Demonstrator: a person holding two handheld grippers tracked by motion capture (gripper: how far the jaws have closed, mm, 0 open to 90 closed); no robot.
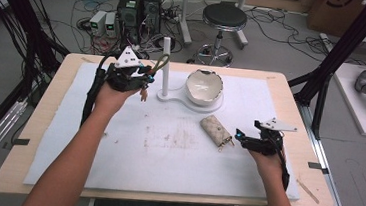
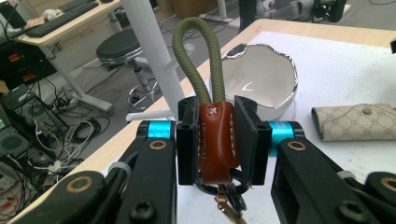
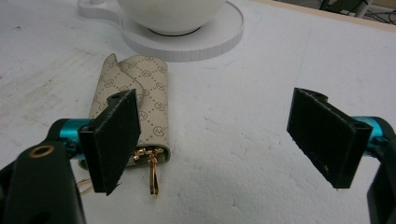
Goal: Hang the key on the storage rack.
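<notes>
My left gripper (image 2: 217, 140) is clamped on the keychain's (image 2: 215, 135) brown leather tab, held up far left by the white peg (image 1: 165, 64). Light, floppy cord loop (image 2: 198, 60), so grip the stiff tab. Right gripper (image 3: 219, 140) wide open near the key pouch (image 3: 133, 100).

Both forearms bare, no sleeves. Left gripper (image 2: 217, 140) and right gripper (image 3: 226, 140): black jaws, blue collars, brass rivets, grey three-cornered top plates, black trailing cables.
</notes>
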